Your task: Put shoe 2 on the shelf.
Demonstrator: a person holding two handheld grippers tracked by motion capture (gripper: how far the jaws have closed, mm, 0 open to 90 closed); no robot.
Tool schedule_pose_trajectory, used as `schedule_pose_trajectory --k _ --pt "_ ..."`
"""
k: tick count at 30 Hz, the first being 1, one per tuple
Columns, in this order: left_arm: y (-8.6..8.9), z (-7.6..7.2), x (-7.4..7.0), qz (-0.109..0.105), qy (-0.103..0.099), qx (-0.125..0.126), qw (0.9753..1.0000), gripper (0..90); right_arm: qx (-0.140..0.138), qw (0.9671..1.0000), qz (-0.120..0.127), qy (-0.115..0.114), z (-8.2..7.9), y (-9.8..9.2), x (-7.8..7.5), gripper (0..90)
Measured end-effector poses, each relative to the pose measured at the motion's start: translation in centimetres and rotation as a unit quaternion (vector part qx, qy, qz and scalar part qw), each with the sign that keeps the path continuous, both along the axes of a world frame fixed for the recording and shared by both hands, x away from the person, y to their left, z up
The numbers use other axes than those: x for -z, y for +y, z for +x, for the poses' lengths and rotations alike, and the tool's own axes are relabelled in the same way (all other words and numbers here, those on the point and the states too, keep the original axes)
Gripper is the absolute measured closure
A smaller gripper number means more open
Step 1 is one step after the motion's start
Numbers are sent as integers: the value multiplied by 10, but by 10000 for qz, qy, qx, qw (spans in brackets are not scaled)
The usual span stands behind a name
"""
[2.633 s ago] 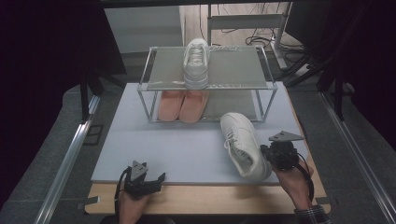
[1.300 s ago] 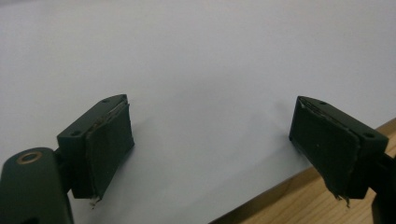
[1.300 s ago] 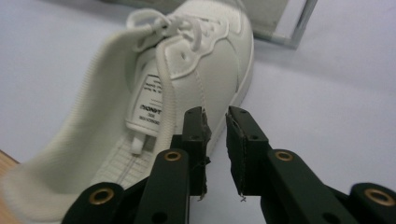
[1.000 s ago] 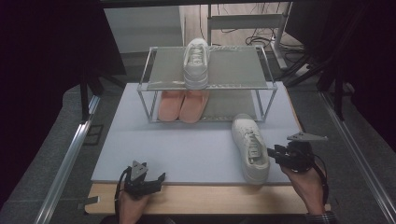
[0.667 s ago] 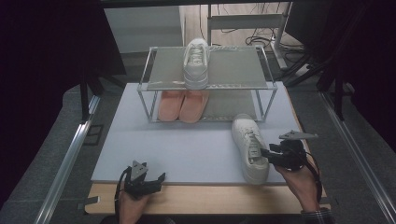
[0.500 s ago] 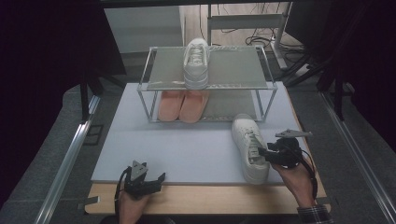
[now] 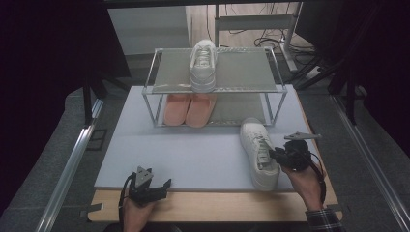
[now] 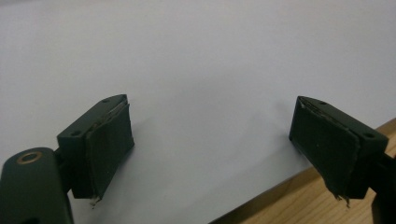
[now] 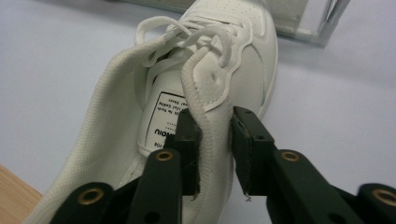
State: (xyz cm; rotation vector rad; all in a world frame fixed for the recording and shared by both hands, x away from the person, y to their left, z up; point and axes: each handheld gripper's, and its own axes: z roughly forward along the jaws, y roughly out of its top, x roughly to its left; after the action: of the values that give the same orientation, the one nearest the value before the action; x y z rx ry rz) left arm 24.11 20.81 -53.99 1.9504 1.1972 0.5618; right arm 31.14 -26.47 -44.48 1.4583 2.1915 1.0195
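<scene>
A white sneaker lies on the pale mat at the front right, toe pointing to the rack. My right gripper is shut on its right side collar. In the right gripper view one jaw sits inside the sneaker and the other outside, with the collar wall pinched in my right gripper. My left gripper rests at the front left edge, open. In the left gripper view my left gripper has its jaws wide apart over bare mat.
A metal two-shelf rack stands at the back of the mat. A second white sneaker is on its top shelf, and a pink pair on the lower one. A wooden table edge runs along the front.
The sneaker turned straighter and shifted slightly right. My right gripper then came in from the right and shut on its collar. The left gripper stayed still.
</scene>
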Motion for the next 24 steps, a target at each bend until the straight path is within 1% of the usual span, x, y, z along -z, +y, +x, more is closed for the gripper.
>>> schedule_pose_trajectory --k 4,8,10,12,15,17,19,21,24 --pt "0 0 0 1 0 0 10000 131 65 9996 241 119 1 -5 1 780" --pt "0 0 0 1 -1 0 10000 131 144 9989 421 150 2 -10 2 810" --pt "0 0 0 0 1 1 10000 131 199 9977 620 189 2 -14 3 817" --pt "0 0 0 1 0 0 10000 131 259 9957 850 254 3 -18 4 823" --pt "0 0 0 1 0 0 10000 131 333 9919 1175 356 3 -26 5 830" --pt "0 0 0 1 1 0 10000 131 374 9881 1429 424 4 -31 5 834" --pt "0 0 0 1 1 0 10000 131 395 9859 1560 459 4 -34 4 836" --pt "0 0 0 1 1 1 10000 131 424 9830 1713 507 4 -36 4 838" --pt "0 0 0 2 1 1 10000 131 390 9784 1938 603 4 -39 3 839"
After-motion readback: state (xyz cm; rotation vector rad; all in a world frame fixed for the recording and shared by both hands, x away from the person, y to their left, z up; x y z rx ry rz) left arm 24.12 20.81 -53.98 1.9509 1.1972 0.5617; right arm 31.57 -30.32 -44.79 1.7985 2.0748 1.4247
